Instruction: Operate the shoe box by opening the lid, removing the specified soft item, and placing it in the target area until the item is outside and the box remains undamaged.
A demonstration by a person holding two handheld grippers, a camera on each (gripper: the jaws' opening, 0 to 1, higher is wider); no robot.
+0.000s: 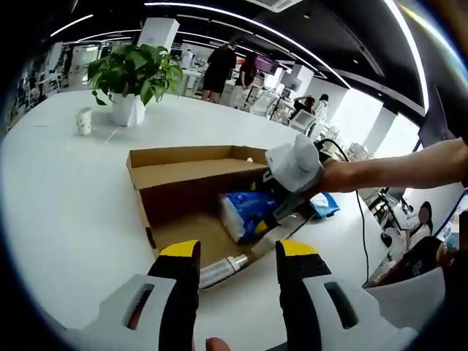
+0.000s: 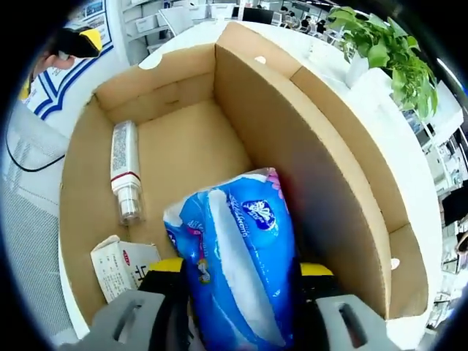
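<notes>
right gripper [image 2: 238, 274] clamps crinkly blue tissue pack [image 2: 238, 256] inside brown cardboard box [image 2: 322, 153].

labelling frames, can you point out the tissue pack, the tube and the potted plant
tissue pack [image 2: 238, 267]: right gripper view, middle of its blue wrapper
tube [image 2: 124, 170]: right gripper view, white body above the red band
potted plant [image 1: 135, 72]: left gripper view, its leaves

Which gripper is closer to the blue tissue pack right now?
Right. The right gripper clamps the blue tissue pack inside the box; the left gripper hovers open outside it.
</notes>
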